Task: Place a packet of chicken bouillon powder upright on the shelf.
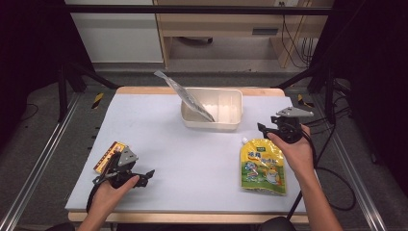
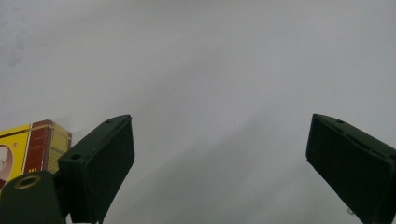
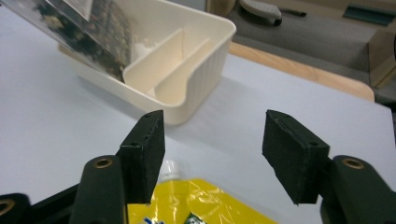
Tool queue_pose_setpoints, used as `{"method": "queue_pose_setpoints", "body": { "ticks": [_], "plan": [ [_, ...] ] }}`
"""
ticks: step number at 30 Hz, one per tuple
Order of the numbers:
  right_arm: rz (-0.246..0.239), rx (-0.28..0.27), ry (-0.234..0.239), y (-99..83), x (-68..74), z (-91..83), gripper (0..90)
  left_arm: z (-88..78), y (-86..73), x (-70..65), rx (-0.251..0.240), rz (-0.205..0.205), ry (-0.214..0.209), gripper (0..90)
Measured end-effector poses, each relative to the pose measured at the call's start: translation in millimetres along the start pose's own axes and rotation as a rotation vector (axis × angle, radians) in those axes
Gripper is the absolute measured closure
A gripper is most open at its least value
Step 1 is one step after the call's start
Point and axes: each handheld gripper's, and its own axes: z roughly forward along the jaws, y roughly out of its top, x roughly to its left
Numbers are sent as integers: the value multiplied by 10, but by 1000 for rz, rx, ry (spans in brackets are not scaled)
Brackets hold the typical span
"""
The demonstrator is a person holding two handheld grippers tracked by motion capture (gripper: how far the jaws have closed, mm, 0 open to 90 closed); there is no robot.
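I am holding the right gripper above the top end of the yellow pouch, which is lying flat on the bench near its right front part. In the right gripper view, the white spout of the pouch is lying just below and beside one finger, and the yellow body is spreading under the gap between both fingers. The fingers are released, with nothing pressed between them. Behind them, the cream tray is standing with a silver bag leaning out of it. My left gripper is resting low over the bench at the left front, its fingers released and wide apart over bare surface. A small red and yellow box is lying just beside it.
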Motion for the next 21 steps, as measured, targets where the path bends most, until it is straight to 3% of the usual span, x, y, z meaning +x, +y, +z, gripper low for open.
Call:
{"method": "queue_pose_setpoints", "body": {
  "ticks": [14,21],
  "plan": [
    [78,76,-48,-434,-351,107,515,12,-3,1,5,0,3,76],
    [115,106,-65,-610,-466,203,492,12,-6,-4,7,2,4,76]
  ]
}}
